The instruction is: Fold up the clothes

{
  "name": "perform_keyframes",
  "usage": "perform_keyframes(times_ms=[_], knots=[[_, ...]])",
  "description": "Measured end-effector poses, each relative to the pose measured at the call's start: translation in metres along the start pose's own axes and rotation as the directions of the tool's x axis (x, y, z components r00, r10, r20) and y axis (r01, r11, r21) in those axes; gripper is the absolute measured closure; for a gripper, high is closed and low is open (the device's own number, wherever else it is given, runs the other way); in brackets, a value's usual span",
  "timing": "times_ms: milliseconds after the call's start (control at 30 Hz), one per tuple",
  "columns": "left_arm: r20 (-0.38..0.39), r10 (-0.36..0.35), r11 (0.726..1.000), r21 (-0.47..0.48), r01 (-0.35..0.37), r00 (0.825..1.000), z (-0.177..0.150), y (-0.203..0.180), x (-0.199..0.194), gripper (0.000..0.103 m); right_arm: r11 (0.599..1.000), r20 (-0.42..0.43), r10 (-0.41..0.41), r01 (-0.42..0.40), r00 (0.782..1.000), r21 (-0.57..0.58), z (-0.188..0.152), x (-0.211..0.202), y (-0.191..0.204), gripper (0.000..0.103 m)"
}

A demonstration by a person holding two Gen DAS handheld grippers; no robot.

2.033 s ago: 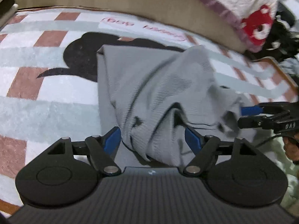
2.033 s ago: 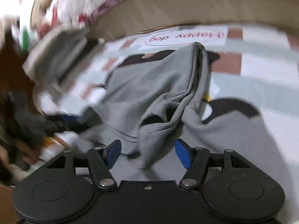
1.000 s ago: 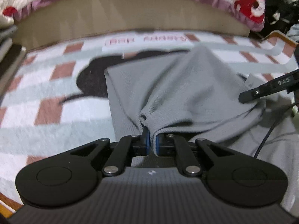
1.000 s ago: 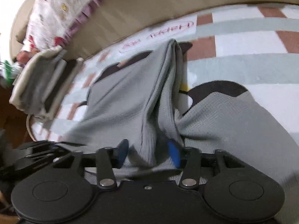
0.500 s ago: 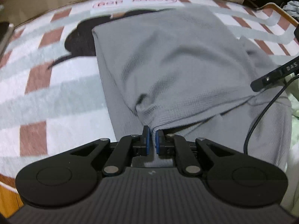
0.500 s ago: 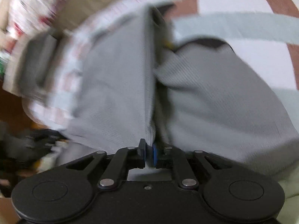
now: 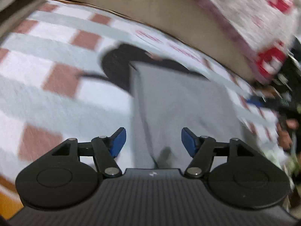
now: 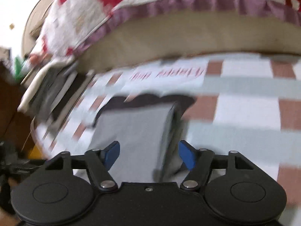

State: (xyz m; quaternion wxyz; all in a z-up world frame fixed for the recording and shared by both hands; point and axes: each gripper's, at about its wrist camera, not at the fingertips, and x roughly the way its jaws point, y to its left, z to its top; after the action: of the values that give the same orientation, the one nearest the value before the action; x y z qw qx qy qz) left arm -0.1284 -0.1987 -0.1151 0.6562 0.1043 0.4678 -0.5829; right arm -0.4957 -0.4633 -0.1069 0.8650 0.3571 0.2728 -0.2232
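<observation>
On the checked rug, my left tool and right tool have just been opening, spread wide and empty; the soft grey knit garment is limp, so I'd pinch its near corners.

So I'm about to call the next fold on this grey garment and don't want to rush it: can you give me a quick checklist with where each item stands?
1. Left gripper released: ok, jaws have just been opening, pads apart and off the cloth.
2. Right gripper released: ok, also just opened, nothing pinched.
3. Grey garment lying on the checked mat: ok.
4. Left edge straight: ok, left wrist view.
5. Top layer free of wrinkles: cannot tell, both views blurred.
6. Right edge flat: not ok, a layer stands up along it.
</observation>
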Motion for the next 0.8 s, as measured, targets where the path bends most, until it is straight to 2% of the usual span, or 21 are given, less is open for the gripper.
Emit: perform_keyframes(times_ms=[67, 100, 200, 267, 333, 400, 467, 500, 533, 567, 600, 700, 733, 800], knots=[[0.039, 0.025, 0.999, -0.042, -0.023, 0.999, 0.020, 0.013, 0.017, 0.039, 1.000, 0.006, -0.031, 0.031, 1.000, 0.001, 0.012, 0.029, -0.011, 0.029], [0.035, 0.033, 0.999, -0.038, -0.032, 0.999, 0.028, 0.015, 0.031, 0.039, 0.999, 0.007, -0.042, 0.042, 0.999, 0.000, 0.017, 0.043, -0.016, 0.029], [0.026, 0.022, 0.999, -0.042, -0.021, 0.999, 0.045, 0.017, 0.066, 0.039, 0.999, -0.012, -0.039, 0.038, 0.999, -0.016, 0.024, 0.079, -0.025, 0.029], [0.023, -0.016, 0.997, -0.074, 0.018, 1.000, 0.047, 0.017, 0.080, 0.039, 0.999, -0.038, -0.042, 0.042, 0.998, -0.012, 0.020, 0.094, -0.030, 0.029], [0.050, -0.055, 0.995, -0.080, 0.059, 0.997, 0.044, 0.013, 0.087, 0.033, 0.999, -0.048, 0.001, -0.002, 0.999, -0.033, 0.011, 0.099, -0.028, 0.027], [0.045, -0.065, 0.996, -0.050, 0.067, 0.997, 0.043, 0.007, 0.089, 0.033, 0.995, -0.052, 0.067, -0.070, 0.996, -0.066, 0.001, 0.099, -0.023, 0.027], [0.043, -0.067, 0.997, -0.032, 0.068, 0.997, 0.042, 0.004, 0.091, 0.036, 0.990, -0.050, 0.085, -0.090, 0.995, -0.113, -0.008, 0.100, -0.017, 0.027], [0.043, -0.065, 0.997, -0.029, 0.066, 0.997, 0.042, 0.002, 0.091, 0.056, 0.989, -0.040, 0.085, -0.089, 0.996, -0.118, -0.008, 0.100, -0.017, 0.027], [0.029, -0.069, 0.997, -0.036, 0.070, 0.997, 0.041, 0.001, 0.094, 0.096, 0.988, -0.029, 0.085, -0.088, 0.996, -0.124, -0.009, 0.100, -0.016, 0.035], [0.028, -0.047, 0.998, -0.040, 0.048, 0.998, 0.039, -0.001, 0.093, 0.096, 0.988, -0.022, 0.086, -0.088, 0.996, -0.124, -0.009, 0.100, -0.017, 0.051], [0.026, -0.026, 0.999, -0.045, 0.027, 0.999, 0.038, -0.004, 0.093, 0.097, 0.989, -0.021, 0.094, -0.096, 0.995, -0.116, -0.007, 0.101, -0.018, 0.081], [0.014, -0.002, 0.991, -0.134, 0.004, 1.000, 0.043, -0.014, 0.082, 0.097, 0.979, 0.032, 0.106, -0.099, 0.994, -0.176, -0.006, 0.092, -0.006, 0.084], [0.053, -0.014, 0.993, -0.120, 0.020, 0.999, 0.048, -0.022, 0.073, 0.097, 0.977, 0.055, 0.101, -0.089, 0.993, -0.193, -0.005, 0.085, 0.000, 0.084], [0.114, 0.026, 0.999, -0.035, -0.023, 0.993, 0.060, -0.042, 0.056, 0.097, 0.974, 0.095, 0.076, -0.054, 0.993, -0.220, -0.001, 0.072, 0.011, 0.085]])
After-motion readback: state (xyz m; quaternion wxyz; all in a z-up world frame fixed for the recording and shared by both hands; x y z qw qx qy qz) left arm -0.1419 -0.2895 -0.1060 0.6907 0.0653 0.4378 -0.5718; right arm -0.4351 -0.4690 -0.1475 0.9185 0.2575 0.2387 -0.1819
